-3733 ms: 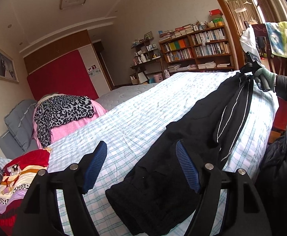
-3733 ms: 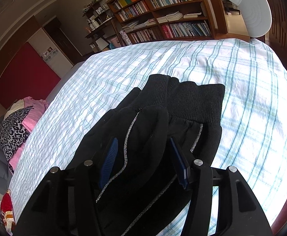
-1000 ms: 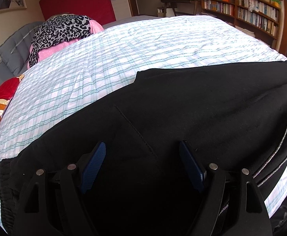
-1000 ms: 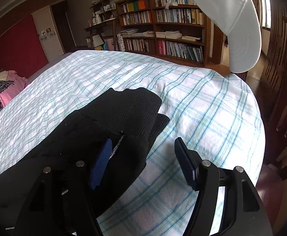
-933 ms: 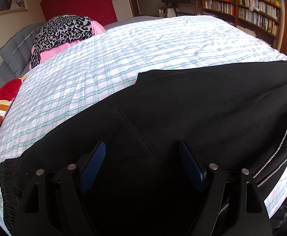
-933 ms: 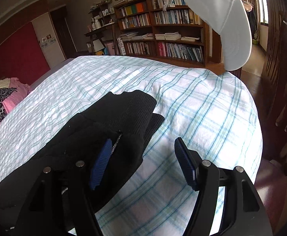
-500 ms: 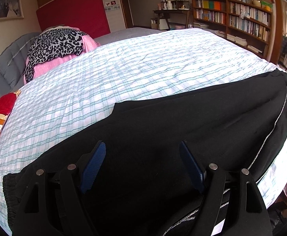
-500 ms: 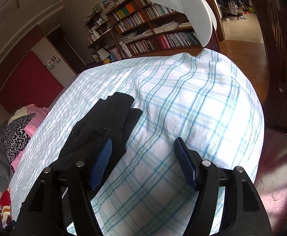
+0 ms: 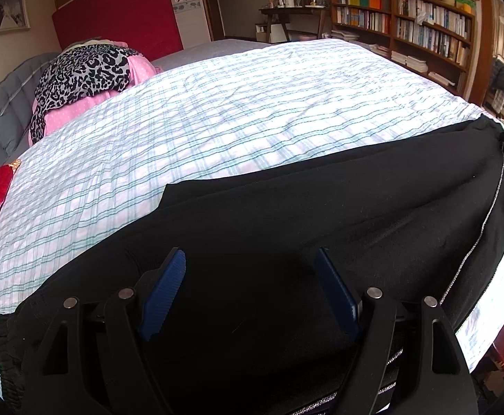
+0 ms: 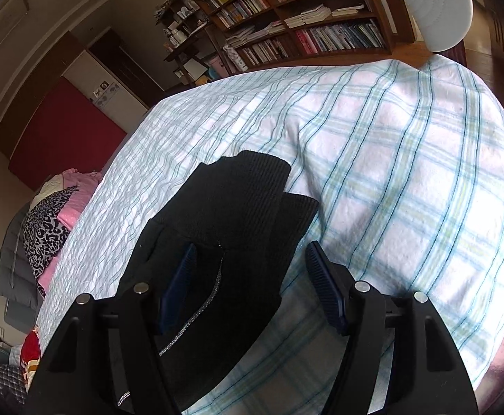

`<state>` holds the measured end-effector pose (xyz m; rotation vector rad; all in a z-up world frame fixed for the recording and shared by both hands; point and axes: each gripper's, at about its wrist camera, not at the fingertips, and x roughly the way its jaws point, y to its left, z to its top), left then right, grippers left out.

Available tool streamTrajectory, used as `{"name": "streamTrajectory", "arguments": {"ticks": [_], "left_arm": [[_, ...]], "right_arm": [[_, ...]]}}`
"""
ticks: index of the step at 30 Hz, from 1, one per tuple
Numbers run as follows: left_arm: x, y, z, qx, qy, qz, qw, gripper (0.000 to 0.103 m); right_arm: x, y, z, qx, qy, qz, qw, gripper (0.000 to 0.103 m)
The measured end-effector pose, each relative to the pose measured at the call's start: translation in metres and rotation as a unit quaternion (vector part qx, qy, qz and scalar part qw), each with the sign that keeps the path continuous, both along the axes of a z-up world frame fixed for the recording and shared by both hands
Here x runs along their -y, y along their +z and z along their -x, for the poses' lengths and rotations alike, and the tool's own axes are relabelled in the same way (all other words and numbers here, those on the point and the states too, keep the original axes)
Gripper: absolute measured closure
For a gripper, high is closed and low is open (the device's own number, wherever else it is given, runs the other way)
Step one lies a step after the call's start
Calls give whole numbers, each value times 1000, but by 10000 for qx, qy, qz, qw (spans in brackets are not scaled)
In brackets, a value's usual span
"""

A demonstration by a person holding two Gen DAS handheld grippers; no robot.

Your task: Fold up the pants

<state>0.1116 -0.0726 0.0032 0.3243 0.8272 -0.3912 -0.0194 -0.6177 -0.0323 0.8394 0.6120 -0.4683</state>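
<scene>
Your black pants (image 9: 321,214) lie flat across the near edge of the bed, on the white bedspread (image 9: 238,110) with its blue-green checks, stretched out lengthwise from the ribbed waistband at the left to the leg ends at the right. A silver stripe runs down the side seam near the right end. Your left gripper (image 9: 250,283) hovers over the middle of the fabric with its blue pads set wide apart and nothing pinched between them. Your right gripper (image 10: 250,269) sits over the leg ends, where two ribbed cuffs (image 10: 248,193) lie stacked, one slightly offset from the other; its jaws also stand wide, the left pad over the black cloth and the right pad over bare bedspread, gripping nothing. Farther up the bed, a leopard-print garment (image 9: 82,72) rests on a pink pile, and a bookshelf (image 9: 407,27) lines the far wall.
</scene>
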Motion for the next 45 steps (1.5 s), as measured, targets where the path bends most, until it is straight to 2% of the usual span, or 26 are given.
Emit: {"name": "streamTrajectory", "arguments": {"ticks": [7,12,15,17,24,28,35,40,45], "left_arm": [[7,-12,-8,-148,-49,2,9999,26],[4,-18,-12,-248,-2,75,9997,26],[3,-19,-12,-258,13,82,9996,26],[2,-20,-12,-268,25,94,9996,26],[0,-13,-9,-200,14,116,9997,26],[-5,-4,-4,-87,44,201,9997,26],[-24,9,2,59,237,375,9990,26],[-45,15,6,124,413,494,9978,26],[-67,15,6,153,650,567,9962,26]], "right_arm": [[0,0,-10,12,109,-82,9999,52],[6,-4,-19,93,241,-197,9995,53],[5,-4,-22,174,342,-199,9991,79],[-3,2,-20,159,326,49,9993,85],[-40,47,-13,425,303,928,9943,86],[-76,80,-16,592,493,1569,9846,86],[-154,125,-22,997,1040,2351,9612,86],[-223,152,-29,1376,1588,2688,9400,86],[-295,165,-33,1680,2160,2853,9185,86]]}}
